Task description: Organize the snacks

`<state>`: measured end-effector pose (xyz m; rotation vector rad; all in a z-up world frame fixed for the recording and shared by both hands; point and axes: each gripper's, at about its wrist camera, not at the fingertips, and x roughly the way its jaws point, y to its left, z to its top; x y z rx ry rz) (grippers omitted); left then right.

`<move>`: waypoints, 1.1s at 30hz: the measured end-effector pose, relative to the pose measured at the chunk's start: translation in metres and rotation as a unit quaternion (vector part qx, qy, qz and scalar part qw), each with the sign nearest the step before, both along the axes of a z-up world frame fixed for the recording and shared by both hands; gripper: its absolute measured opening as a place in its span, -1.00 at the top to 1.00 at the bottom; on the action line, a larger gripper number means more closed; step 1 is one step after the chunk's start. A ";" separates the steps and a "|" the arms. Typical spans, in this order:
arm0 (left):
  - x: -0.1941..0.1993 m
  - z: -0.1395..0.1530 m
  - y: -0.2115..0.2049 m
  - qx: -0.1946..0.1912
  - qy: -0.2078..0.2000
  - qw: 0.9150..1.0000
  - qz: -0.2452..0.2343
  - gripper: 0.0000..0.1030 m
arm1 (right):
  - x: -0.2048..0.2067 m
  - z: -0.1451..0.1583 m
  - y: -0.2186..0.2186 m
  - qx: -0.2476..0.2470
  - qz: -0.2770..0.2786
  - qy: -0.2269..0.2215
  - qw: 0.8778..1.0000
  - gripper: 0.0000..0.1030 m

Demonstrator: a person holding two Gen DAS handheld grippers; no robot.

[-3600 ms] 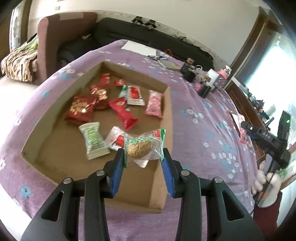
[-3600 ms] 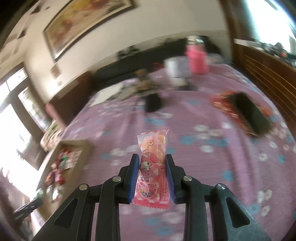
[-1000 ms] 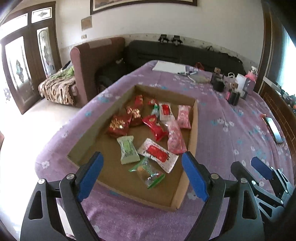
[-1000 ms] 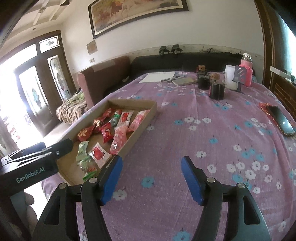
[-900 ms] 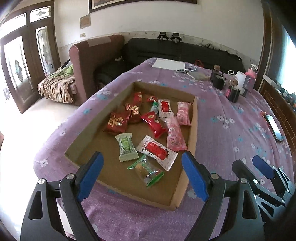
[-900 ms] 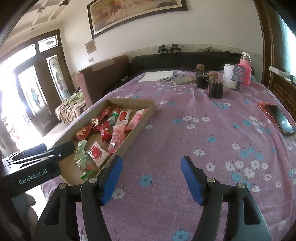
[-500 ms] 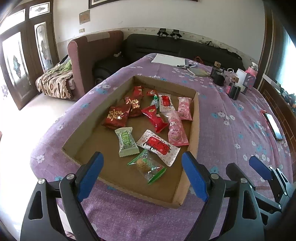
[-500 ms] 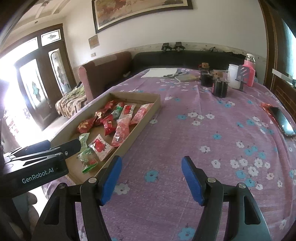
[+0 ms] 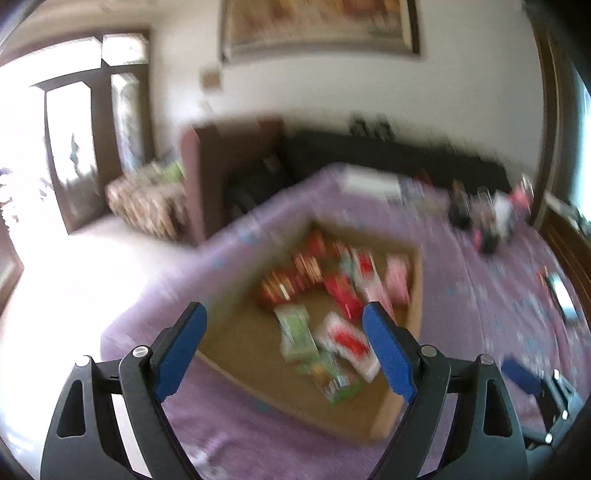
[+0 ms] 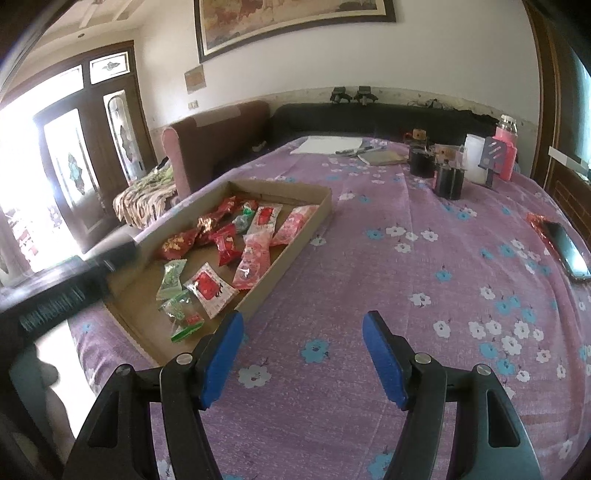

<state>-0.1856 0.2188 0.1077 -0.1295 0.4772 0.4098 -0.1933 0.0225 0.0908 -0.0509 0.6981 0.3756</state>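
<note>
Cardboard tray [image 10: 303,236] w/ approx 11 snack packs [image 10: 255,254]; 2 grippers, left [image 9: 284,325] & right [image 10: 303,332], both spread, empty

A purple flowered cloth [image 10: 424,266] covers the table. At its far end lie a white sheet [image 10: 327,144], pens [image 10: 354,150] and a notebook [image 10: 384,158]. Right of them stand two dark jars [image 10: 434,170], a white cup [image 10: 476,162] and a pink bottle [image 10: 506,147]. A phone [image 10: 567,249] lies on red wrapping at the right edge. Beyond the table a black sofa [image 10: 369,118] runs along the wall under a framed painting [image 10: 291,22]. Far left stand a brown armchair [image 10: 214,144], a patterned throw [image 10: 142,195] and glazed doors [image 10: 81,155].
</note>
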 end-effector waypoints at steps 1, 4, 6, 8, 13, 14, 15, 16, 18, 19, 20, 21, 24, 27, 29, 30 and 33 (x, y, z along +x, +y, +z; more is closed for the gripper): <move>-0.006 0.006 0.000 0.004 -0.017 1.000 0.007 -0.70 | -0.001 0.001 -0.001 0.003 0.000 -0.005 1.000 -0.34; -0.027 0.023 0.000 0.017 -0.066 0.997 0.027 -0.86 | -0.004 0.007 -0.004 0.012 0.000 -0.020 1.000 -0.34; -0.030 0.028 0.001 0.026 -0.073 0.997 0.026 -1.00 | -0.005 0.010 -0.004 0.016 -0.001 -0.024 1.000 -0.34; -0.029 0.031 0.002 0.027 -0.070 0.997 0.006 -1.00 | -0.006 0.012 -0.004 0.015 0.000 -0.027 1.000 -0.34; -0.013 0.020 0.011 -0.017 -0.021 1.000 -0.013 -1.00 | -0.011 0.012 0.002 0.003 0.013 -0.031 0.999 -0.34; -0.008 0.016 0.012 -0.024 -0.006 1.000 -0.017 -1.00 | -0.013 0.012 0.003 0.001 0.016 -0.032 0.999 -0.34; -0.005 0.012 0.011 -0.028 0.005 0.999 -0.018 -1.00 | -0.014 0.012 0.005 -0.003 0.020 -0.034 0.999 -0.34; 0.000 0.007 0.012 -0.032 0.021 0.999 -0.016 -1.00 | -0.016 0.013 0.008 -0.008 0.024 -0.036 0.999 -0.36; 0.007 -0.002 0.015 -0.044 0.042 0.998 -0.019 -1.00 | -0.018 0.012 0.012 -0.015 0.030 -0.039 0.999 -0.44; 0.010 -0.006 0.015 -0.053 0.052 0.997 -0.021 -1.00 | -0.018 0.013 0.013 -0.018 0.032 -0.040 0.999 -0.47; 0.013 -0.010 0.017 -0.063 0.061 0.996 -0.024 -1.00 | -0.019 0.012 0.014 -0.020 0.035 -0.040 0.998 -0.47; 0.014 -0.014 0.019 -0.074 0.069 0.994 -0.028 -1.00 | -0.019 0.012 0.016 -0.021 0.037 -0.039 0.998 -0.47; 0.017 -0.024 0.021 -0.093 0.089 0.991 -0.028 -1.00 | -0.019 0.012 0.019 -0.026 0.040 -0.037 0.998 -0.47; 0.018 -0.029 0.024 -0.096 0.096 0.990 -0.025 -1.00 | -0.019 0.010 0.024 -0.030 0.044 -0.033 0.998 -0.47; 0.019 -0.031 0.026 -0.100 0.099 0.990 -0.026 -1.00 | -0.019 0.010 0.028 -0.034 0.048 -0.032 0.998 -0.47; 0.020 -0.032 0.027 -0.101 0.100 0.989 -0.027 -1.00 | -0.019 0.009 0.030 -0.037 0.050 -0.032 0.998 -0.47; 0.021 -0.035 0.030 -0.101 0.107 0.989 -0.025 -1.00 | -0.021 0.007 0.037 -0.042 0.061 -0.029 0.997 -0.47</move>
